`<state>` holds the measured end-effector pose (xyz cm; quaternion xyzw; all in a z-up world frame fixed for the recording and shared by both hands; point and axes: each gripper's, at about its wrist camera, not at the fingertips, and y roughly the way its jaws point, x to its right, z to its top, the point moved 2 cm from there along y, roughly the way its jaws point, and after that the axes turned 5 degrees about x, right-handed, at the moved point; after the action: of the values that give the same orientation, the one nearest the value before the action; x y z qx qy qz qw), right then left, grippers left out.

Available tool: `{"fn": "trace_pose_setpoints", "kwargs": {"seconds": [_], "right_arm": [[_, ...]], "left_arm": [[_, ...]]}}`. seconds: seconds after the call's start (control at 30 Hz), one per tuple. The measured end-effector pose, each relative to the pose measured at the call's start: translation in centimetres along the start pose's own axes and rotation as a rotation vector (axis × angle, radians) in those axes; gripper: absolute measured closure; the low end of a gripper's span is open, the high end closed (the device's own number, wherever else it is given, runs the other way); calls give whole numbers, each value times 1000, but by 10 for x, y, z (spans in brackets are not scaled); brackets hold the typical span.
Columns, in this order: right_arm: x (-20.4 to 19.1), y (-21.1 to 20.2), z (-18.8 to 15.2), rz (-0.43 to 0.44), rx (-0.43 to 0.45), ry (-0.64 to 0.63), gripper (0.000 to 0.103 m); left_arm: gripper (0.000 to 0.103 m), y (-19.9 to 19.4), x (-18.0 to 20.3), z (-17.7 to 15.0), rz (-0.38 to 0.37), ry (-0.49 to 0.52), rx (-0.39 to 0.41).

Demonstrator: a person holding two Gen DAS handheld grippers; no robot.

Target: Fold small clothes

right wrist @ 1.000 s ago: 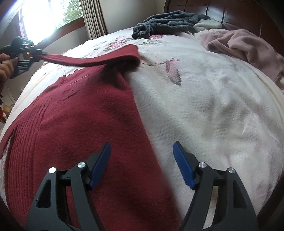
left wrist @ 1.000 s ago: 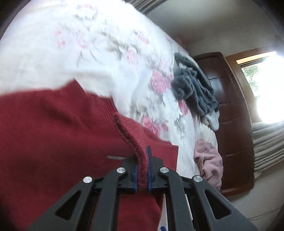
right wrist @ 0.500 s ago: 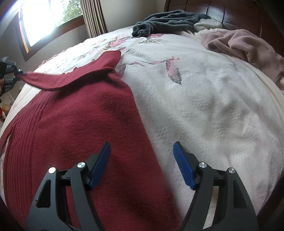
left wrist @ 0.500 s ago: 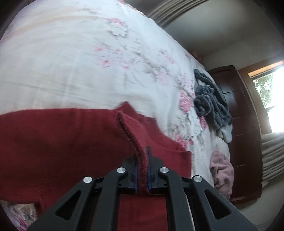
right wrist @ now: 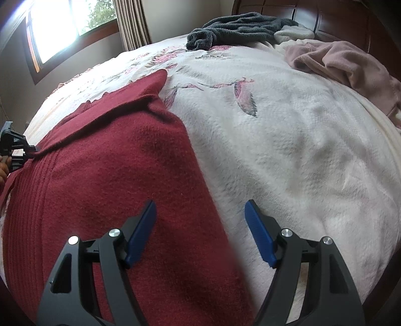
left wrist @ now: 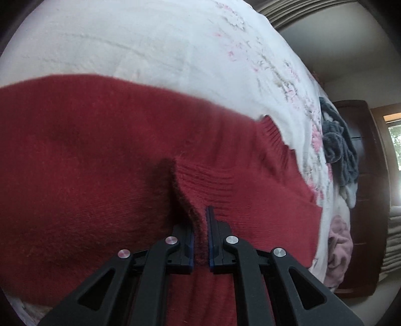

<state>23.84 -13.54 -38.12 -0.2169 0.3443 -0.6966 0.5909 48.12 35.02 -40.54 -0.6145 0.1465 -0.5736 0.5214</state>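
The left tool [left wrist: 199, 238] is clenching the ribbed sleeve cuff [left wrist: 190, 200] over the red sweater [right wrist: 120, 175] lying on the bed [right wrist: 300, 150]; the right tool [right wrist: 200, 230], released, is hovering above its near right edge.

Location: a home bedroom. Indicators: a bed with a white floral bedspread [right wrist: 288, 140], a dark wooden headboard [right wrist: 345, 22], a curtained window [right wrist: 67, 27], and loose clothes on the bed, namely a grey garment [right wrist: 238, 27] and a pink garment [right wrist: 345, 60].
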Motion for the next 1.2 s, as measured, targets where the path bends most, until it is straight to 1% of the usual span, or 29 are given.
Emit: {"fn": "trace_pose_setpoints", "kwargs": {"seconds": [0.1,0.17,0.2,0.23,0.27,0.3,0.33,0.4,0.47,0.5,0.53,0.57,0.6,0.63,0.7,0.73,0.77,0.8,0.83,0.87,0.9,1.0,1.03,1.1,1.13,1.2], "right_arm": [[1,0,0,2,-2,2,30],[2,1,0,2,-2,2,30],[2,0,0,4,0,3,30],[3,0,0,5,1,4,30],[2,1,1,5,1,5,29],[2,1,1,4,0,4,29],[2,1,1,4,0,3,29],[1,1,0,4,0,1,29],[2,1,0,2,-1,0,29],[1,0,0,1,-1,-2,29],[1,0,0,1,-1,-2,29],[1,0,0,1,-1,-2,29],[1,1,0,0,-3,-3,28],[0,1,0,-1,-5,-4,28],[0,1,0,-1,-8,-6,28],[1,1,0,0,-8,-5,27],[1,1,0,-1,-9,-5,27],[0,1,-1,-1,-10,-7,27],[0,1,-1,-2,-10,-9,26],[0,0,-1,-3,-9,-12,26],[0,0,-1,-4,-8,-13,26],[0,1,-1,-8,-10,-16,25],[0,1,-1,-11,-11,-18,25],[-1,0,-2,-15,-12,-24,25],[-2,1,-2,-18,-14,-28,25],[-3,2,-2,-26,-19,-36,24]], "left_arm": [[95,-13,11,-1,9,49,28],[94,-26,24,-2,33,98,61],[87,-33,29,-1,60,108,88],[85,-45,32,-1,100,104,142],[68,-52,33,1,122,91,172],[57,-59,33,1,132,71,205],[57,-64,33,1,114,48,229],[57,-62,39,0,78,45,224],[57,-45,47,-3,4,59,169],[57,-37,49,-4,-13,62,147],[57,-22,48,-5,-24,64,106],[57,-13,44,-6,-10,59,84],[57,-3,35,-7,20,42,62],[59,1,26,-7,22,26,52],[84,-3,6,-6,1,-27,41],[84,-15,-7,-4,-10,-64,53],[82,-26,-15,-2,0,-78,73],[67,-40,-26,0,31,-85,96],[58,-63,-43,-1,65,-95,140],[51,-81,-57,-2,67,-111,169],[50,-108,-79,-4,70,-142,200],[38,-168,-134,-15,99,-229,289],[37,-195,-161,-22,112,-278,331],[37,-235,-212,-34,125,-384,393],[37,-260,-244,-43,127,-459,433],[37,-292,-287,-57,142,-550,489]]}}
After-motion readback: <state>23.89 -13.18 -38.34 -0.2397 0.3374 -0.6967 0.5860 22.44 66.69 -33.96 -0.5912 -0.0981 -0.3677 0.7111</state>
